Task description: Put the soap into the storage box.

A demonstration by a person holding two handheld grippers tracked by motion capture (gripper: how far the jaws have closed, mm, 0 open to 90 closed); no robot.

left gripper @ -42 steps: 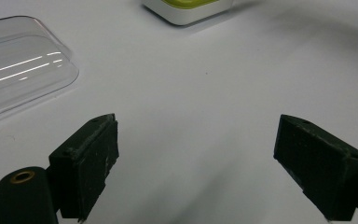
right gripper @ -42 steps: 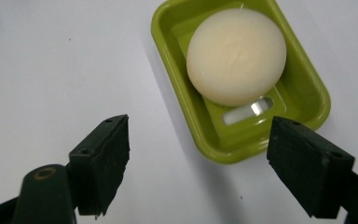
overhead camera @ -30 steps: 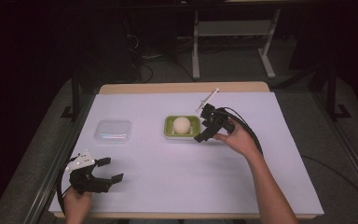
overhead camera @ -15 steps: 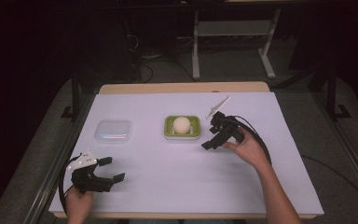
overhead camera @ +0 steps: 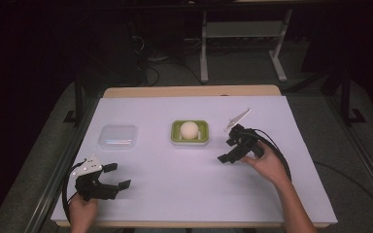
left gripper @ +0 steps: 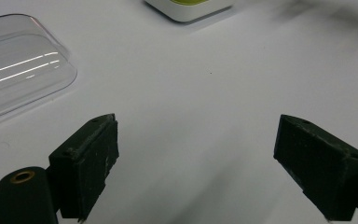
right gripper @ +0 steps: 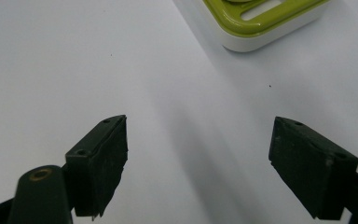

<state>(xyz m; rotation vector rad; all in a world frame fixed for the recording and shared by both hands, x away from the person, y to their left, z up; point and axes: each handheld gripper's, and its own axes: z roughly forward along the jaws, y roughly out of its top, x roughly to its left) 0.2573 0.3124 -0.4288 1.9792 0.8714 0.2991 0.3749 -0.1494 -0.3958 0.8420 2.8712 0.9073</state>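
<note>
The green soap dish point(overhead camera: 189, 132), long axis running three to nine o'clock and holding a pale ball point(overhead camera: 189, 129), sits mid-table on white paper point(overhead camera: 175, 184), the empty right gripper point(overhead camera: 229, 154) at four o'clock, its jaws apart like the left gripper's point(overhead camera: 116, 177), dark room behind.

We count 1 green-and-white rectangular plastic dish point(overhead camera: 201, 137), and in it 1 pale round ball point(overhead camera: 189, 130). There is 1 clear rectangular plastic lid point(overhead camera: 118, 137) lying on the sheet. We see 2 black two-jaw grippers: 1 left gripper point(overhead camera: 117, 175) and 1 right gripper point(overhead camera: 227, 151). All of it sits on 1 white-covered table point(overhead camera: 175, 184).
</note>
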